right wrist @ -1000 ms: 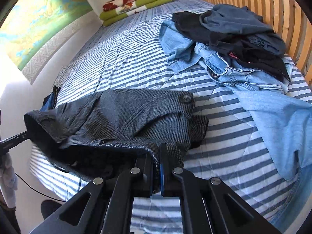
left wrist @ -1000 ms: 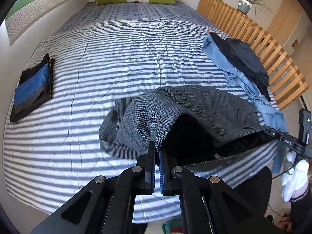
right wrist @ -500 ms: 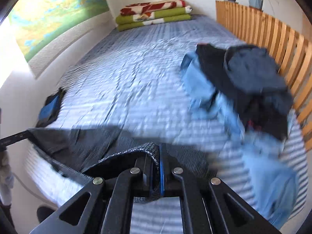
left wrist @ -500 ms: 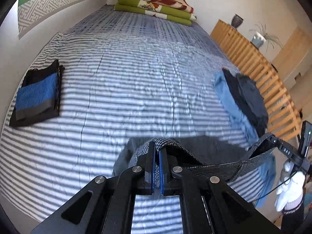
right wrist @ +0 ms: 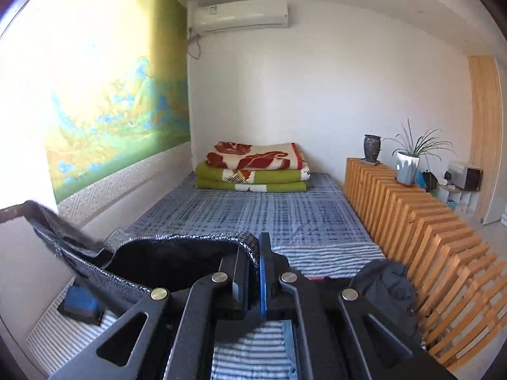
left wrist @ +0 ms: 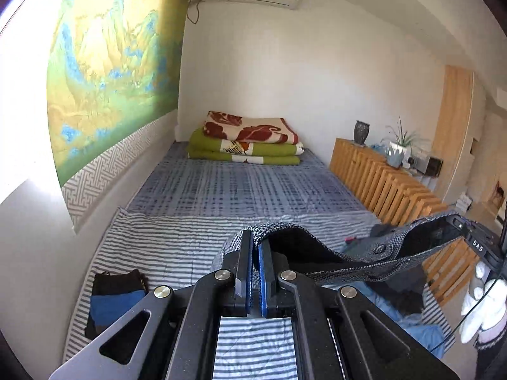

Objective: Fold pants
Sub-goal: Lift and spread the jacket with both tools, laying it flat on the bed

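The grey checked pants [left wrist: 355, 261] hang in the air above the striped bed [left wrist: 171, 237], held by the waistband between both grippers. My left gripper [left wrist: 255, 247] is shut on one end of the waistband. In the right wrist view my right gripper [right wrist: 253, 253] is shut on the other end of the pants [right wrist: 171, 261], whose dark lining faces me. The waistband stretches right toward the other gripper [left wrist: 475, 243], held by a gloved hand [left wrist: 481, 313]. The pant legs drop below, out of sight.
A folded black and blue garment [left wrist: 114, 304] lies at the bed's left edge. A heap of dark and blue clothes [right wrist: 386, 288] lies by the wooden slat rail [right wrist: 421, 231]. Folded blankets [left wrist: 247, 142] are stacked at the far wall. A vase and plant [right wrist: 408, 158] stand on the rail.
Both grippers have lifted the pants off the bed and tilted up, so the views now face the far wall instead of the mattress. The waistband is pulled taut between them.
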Demonstrator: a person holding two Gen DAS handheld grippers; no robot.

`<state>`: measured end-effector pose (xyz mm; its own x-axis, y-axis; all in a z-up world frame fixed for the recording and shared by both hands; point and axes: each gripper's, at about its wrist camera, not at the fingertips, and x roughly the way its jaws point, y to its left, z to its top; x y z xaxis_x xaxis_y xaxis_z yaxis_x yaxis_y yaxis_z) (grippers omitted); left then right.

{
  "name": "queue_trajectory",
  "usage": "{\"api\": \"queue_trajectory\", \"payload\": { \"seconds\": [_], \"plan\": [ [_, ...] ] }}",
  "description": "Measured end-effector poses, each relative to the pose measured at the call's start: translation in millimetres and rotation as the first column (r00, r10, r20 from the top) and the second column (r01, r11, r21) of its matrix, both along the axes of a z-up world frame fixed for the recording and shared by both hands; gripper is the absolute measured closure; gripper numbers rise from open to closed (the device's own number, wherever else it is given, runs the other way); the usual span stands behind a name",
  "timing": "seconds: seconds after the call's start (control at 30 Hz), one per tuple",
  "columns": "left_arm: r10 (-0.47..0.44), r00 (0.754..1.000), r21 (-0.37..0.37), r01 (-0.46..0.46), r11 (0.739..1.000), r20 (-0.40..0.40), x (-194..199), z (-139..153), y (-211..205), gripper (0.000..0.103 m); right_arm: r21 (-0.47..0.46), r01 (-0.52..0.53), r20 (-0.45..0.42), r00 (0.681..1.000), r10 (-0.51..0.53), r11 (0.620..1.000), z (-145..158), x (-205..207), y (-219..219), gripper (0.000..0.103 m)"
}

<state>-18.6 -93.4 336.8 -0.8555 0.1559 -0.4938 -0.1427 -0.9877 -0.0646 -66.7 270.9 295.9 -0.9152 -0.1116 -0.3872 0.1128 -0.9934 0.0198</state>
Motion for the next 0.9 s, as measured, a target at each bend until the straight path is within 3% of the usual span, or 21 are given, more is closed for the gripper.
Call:
{"api": "queue_trajectory", "payload": {
  "seconds": [0.07,0.1,0.17,0.23,0.3,0.37,0.43,0.57,0.63,0.7,0.77,0.9],
  "plan": [
    [-0.025,0.999,-0.027,0.026,0.999,0.043,30.4,-42.3,4.7,0.100,-0.002,-0.010,0.069,0.998,0.010,1.000,-47.2,16.9,2.3,0.099],
    [-0.025,0.996,-0.039,0.028,0.999,0.084,45.8,-74.0,5.5,0.100,-0.004,-0.018,0.118,0.993,0.018,1.000,-66.5,20.6,7.0,0.099],
    [-0.029,0.980,-0.036,0.037,0.999,0.198,72.1,-144.1,6.1,0.100,0.000,-0.028,0.246,0.969,0.027,1.000,-134.5,32.0,9.2,0.099],
    [-0.028,0.941,-0.028,0.040,0.999,0.337,95.2,-223.5,7.5,0.100,0.007,-0.034,0.373,0.928,0.029,0.999,-207.9,44.9,10.5,0.099],
    [-0.019,0.878,-0.030,0.038,0.999,0.478,108.6,-299.8,10.3,0.100,0.040,-0.038,0.471,0.882,0.015,0.998,-269.0,58.8,8.4,0.099],
    [0.011,0.822,-0.041,0.016,0.999,0.569,120.8,-358.1,11.5,0.100,0.079,-0.056,0.544,0.839,0.004,0.995,-325.4,74.4,0.1,0.099],
    [0.034,0.790,-0.052,-0.003,0.999,0.612,135.0,-396.7,13.4,0.100,0.120,-0.058,0.570,0.822,-0.021,0.991,-356.0,89.5,0.1,0.099],
    [0.039,0.773,-0.038,-0.020,0.999,0.633,142.3,-405.7,15.3,0.096,0.156,-0.055,0.564,0.824,-0.043,0.986,-371.2,104.6,7.2,0.098],
    [0.047,0.794,-0.077,-0.001,0.997,0.606,149.3,-399.3,17.8,0.091,0.119,-0.050,0.579,0.815,-0.029,0.992,-370.8,100.7,17.4,0.097],
    [0.049,0.814,-0.136,0.038,0.990,0.579,154.3,-387.3,27.6,0.071,0.086,-0.044,0.584,0.811,-0.014,0.995,-368.4,99.3,24.4,0.095],
    [0.029,0.831,-0.152,0.067,0.986,0.555,155.0,-376.3,36.0,0.058,0.082,-0.049,0.592,0.806,-0.010,0.995,-370.3,101.3,23.9,0.093],
    [-0.058,0.833,-0.075,0.119,0.990,0.550,160.6,-354.3,42.9,0.051,0.073,-0.067,0.604,0.797,0.009,0.995,-373.9,105.0,19.8,0.089]
  ]
}}
